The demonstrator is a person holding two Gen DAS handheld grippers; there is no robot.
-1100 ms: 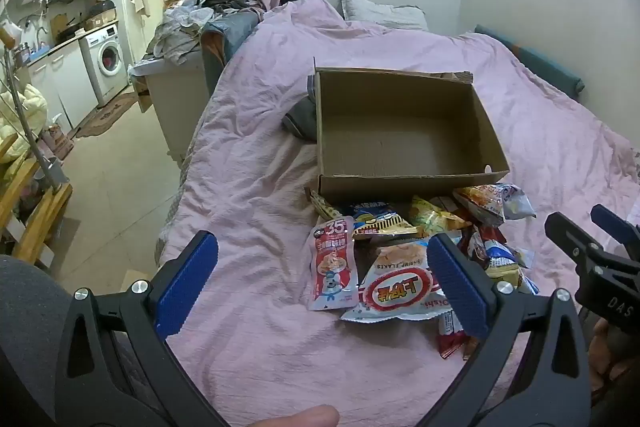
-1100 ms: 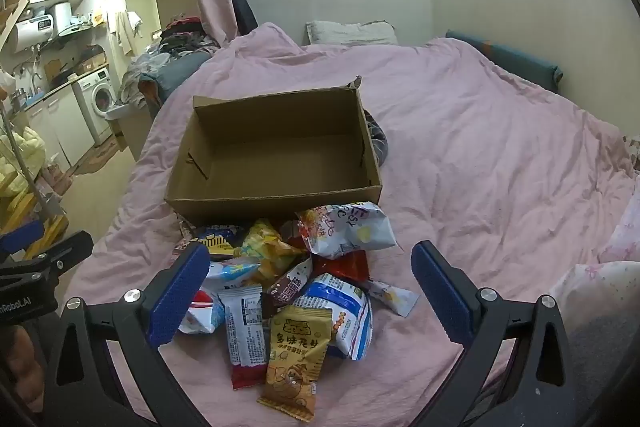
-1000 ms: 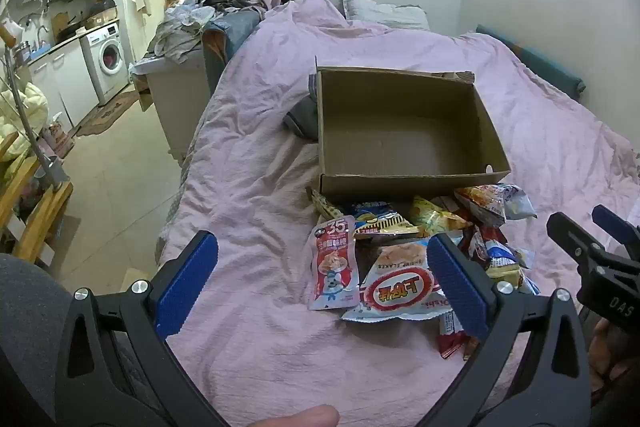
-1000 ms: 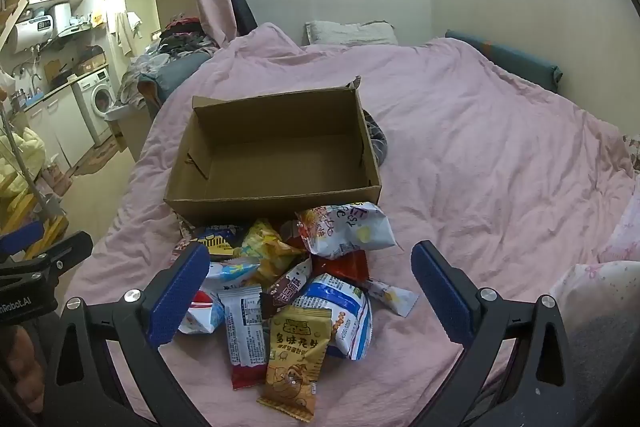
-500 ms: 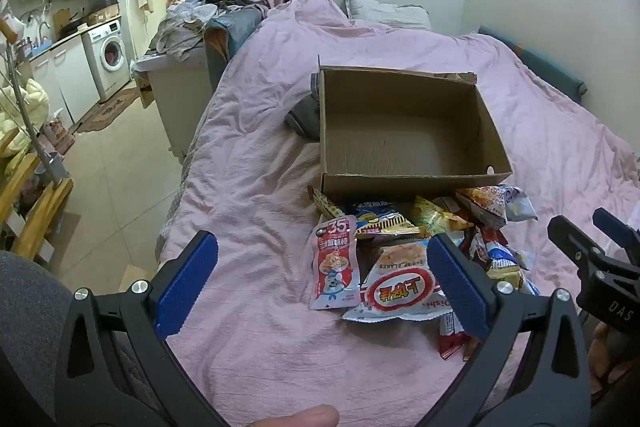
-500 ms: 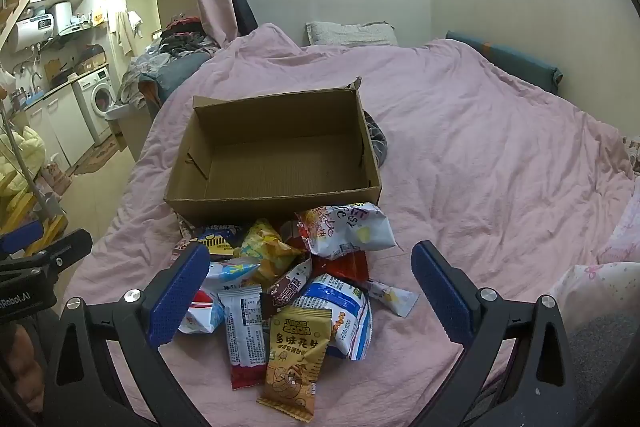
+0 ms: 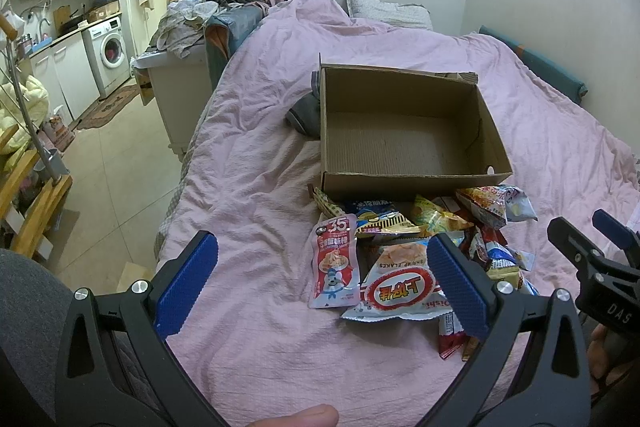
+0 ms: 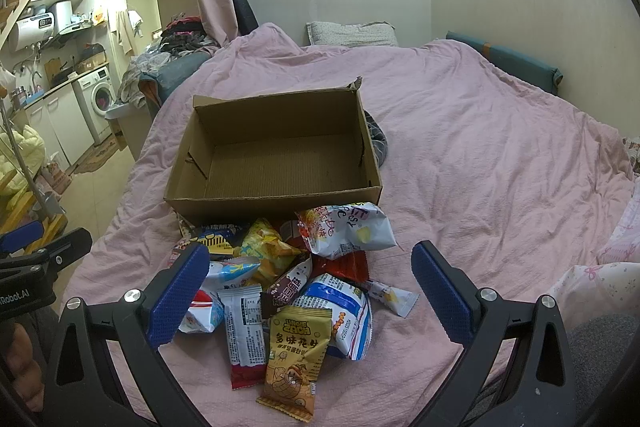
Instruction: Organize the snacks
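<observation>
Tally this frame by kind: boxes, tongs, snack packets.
Cardboard box: 1, empty
Tongs: 2, left tongs and right tongs, both open
Snack packets: at least 12, all outside the box; the pile overlaps
Total: at least 15

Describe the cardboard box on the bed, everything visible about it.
The cardboard box is a plain brown, shallow, open-topped tray of corrugated board, with nothing inside it. One far corner is torn and ragged, and the side walls have small slits. It sits flat on the pink bedspread. The pile of snack packets lies against its near wall, and a dark grey cloth item rests on the bed at its far side. Neither gripper touches it.
</observation>
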